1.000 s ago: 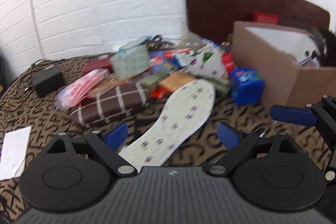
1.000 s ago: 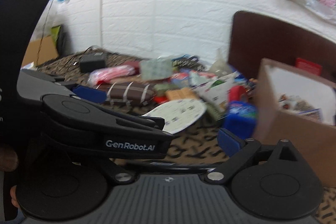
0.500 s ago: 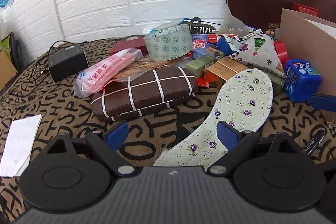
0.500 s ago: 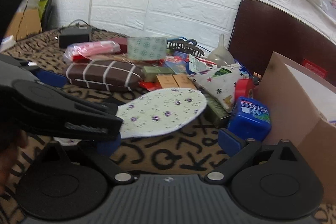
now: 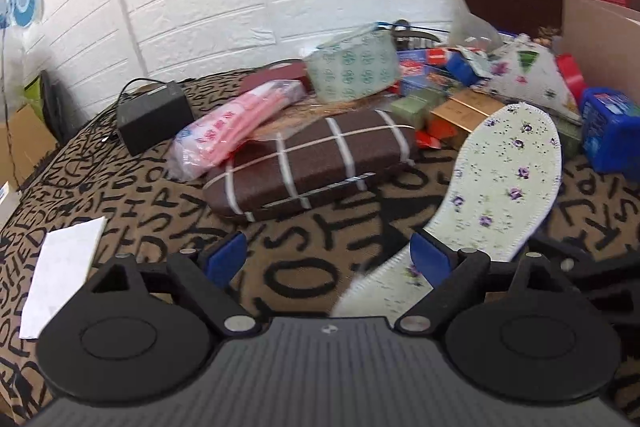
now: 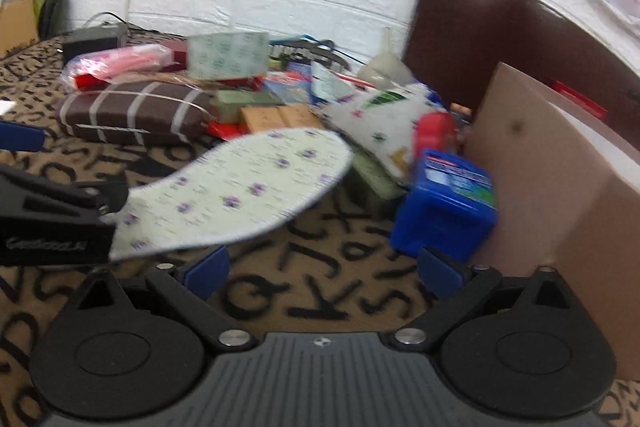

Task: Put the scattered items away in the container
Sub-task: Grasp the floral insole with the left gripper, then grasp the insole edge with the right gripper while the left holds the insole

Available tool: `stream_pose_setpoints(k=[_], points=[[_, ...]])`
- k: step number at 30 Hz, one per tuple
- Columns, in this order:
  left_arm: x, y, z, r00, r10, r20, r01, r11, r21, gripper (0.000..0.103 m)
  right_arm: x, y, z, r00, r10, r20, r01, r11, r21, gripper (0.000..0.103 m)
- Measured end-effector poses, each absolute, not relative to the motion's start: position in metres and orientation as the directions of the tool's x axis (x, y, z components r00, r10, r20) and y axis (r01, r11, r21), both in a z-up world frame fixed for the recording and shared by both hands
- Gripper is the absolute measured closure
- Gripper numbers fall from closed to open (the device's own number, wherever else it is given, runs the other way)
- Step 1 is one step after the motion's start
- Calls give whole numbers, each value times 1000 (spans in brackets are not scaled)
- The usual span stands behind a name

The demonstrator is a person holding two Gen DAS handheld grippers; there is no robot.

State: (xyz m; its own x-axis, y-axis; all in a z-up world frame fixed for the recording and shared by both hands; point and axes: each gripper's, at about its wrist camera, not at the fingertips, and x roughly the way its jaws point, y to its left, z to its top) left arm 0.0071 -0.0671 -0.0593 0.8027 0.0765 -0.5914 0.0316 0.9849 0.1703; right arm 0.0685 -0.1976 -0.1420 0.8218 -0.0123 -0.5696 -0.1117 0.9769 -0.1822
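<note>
- Your left gripper (image 5: 326, 257) has its jaws wide apart with nothing pressed between them; only the heel end of the flowered insole (image 5: 504, 187) reaches in beside the right-hand pad.
- Your right gripper (image 6: 324, 269) also stands spread and empty, over bare patterned cloth (image 6: 304, 291).
- The insole lies flat and near, its toe pointing at the far clutter; the cardboard box (image 6: 560, 187) stands at the right, with the blue tub (image 6: 444, 203) touching or just beside its near wall.
- Risk: the insole is thin and limp, so closing from this shallow angle could skid over it or bunch the cloth.
- Risk: both grippers crowd the same insole, and they may knock together.
- Risk: lifted by the heel alone, the insole would likely droop and could snag the blue tub or the box wall.
- Compared with a second ago, both cameras sit lower and closer to the pile; the brown checked case (image 5: 312, 163) looms larger, and the box has slid almost out of the left view.
</note>
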Motion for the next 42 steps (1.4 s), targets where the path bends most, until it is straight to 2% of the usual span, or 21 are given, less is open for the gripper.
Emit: stream_pose_setpoints(k=[6, 13, 16, 21, 26, 31, 33, 34, 42], points=[[14, -27, -55, 793, 150, -591, -65, 985, 163, 12, 82, -161, -138, 821, 64, -567, -188, 969, -162, 3], [6, -2, -52, 787, 191, -586, -114, 979, 166, 12, 76, -115, -132, 771, 268, -578, -384, 919, -86, 3], [1, -1, -55, 781, 178, -599, -106, 982, 153, 13, 69, -114, -132, 807, 194, -558, -356, 914, -196, 3], [-12, -12, -57, 783, 145, -605, -77, 988, 136, 13, 69, -148, -136, 828, 97, -552, -271, 931, -243, 3], [-21, -32, -57, 731, 120, -672, -87, 993, 82, 13, 75, -164, -139, 831, 79, -551, -241, 943, -229, 2], [-6, -44, -63, 748, 177, -639, -150, 984, 96, 12, 84, -167, -141, 839, 54, -541, -221, 943, -249, 4], [5, -44, -64, 751, 202, -629, -169, 979, 113, 4, 87, -174, -140, 833, 74, -548, -226, 950, -217, 4], [8, -45, -64, 755, 202, -624, -168, 979, 114, 2, 88, -175, -140, 832, 76, -549, -227, 950, -212, 4], [22, -39, -65, 776, 206, -596, -152, 978, 140, 2, 92, -176, -143, 836, 71, -544, -233, 944, -233, 2]])
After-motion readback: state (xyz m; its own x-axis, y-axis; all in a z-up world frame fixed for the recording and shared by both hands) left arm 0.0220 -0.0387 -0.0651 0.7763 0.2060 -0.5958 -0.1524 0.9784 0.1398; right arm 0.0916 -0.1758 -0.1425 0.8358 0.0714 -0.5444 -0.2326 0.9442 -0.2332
